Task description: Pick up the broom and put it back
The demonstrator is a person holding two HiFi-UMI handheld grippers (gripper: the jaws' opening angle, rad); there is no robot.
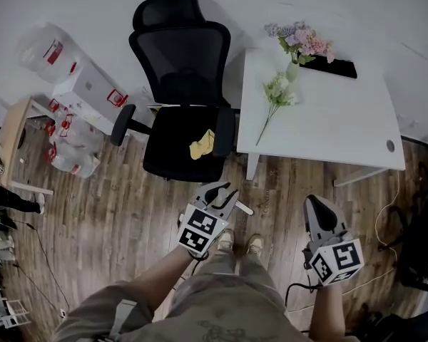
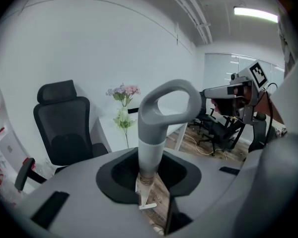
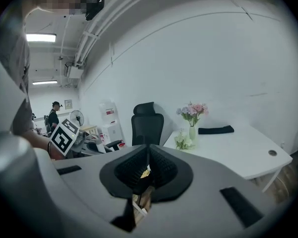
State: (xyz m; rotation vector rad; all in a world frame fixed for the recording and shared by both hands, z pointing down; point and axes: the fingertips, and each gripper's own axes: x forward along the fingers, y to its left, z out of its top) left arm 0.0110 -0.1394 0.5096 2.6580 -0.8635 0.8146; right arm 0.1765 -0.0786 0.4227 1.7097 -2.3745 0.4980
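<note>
The broom's grey handle (image 2: 163,114), which ends in a loop, stands upright between the jaws of my left gripper (image 2: 150,178), and the jaws are shut on its shaft. In the head view the left gripper (image 1: 223,192) hangs low over the wooden floor, just in front of the black office chair (image 1: 185,84). The rest of the broom is hidden below the gripper. My right gripper (image 1: 319,206) hangs to the right at about the same height. In the right gripper view its black pads (image 3: 159,167) meet with nothing between them.
A yellow cloth (image 1: 202,145) lies on the chair's seat. A white desk (image 1: 328,127) at the right holds a vase of flowers (image 1: 299,41) and a black pad (image 1: 329,67). Boxes and bags (image 1: 78,98) sit at the left wall. Cables (image 1: 386,212) trail over the floor at the right.
</note>
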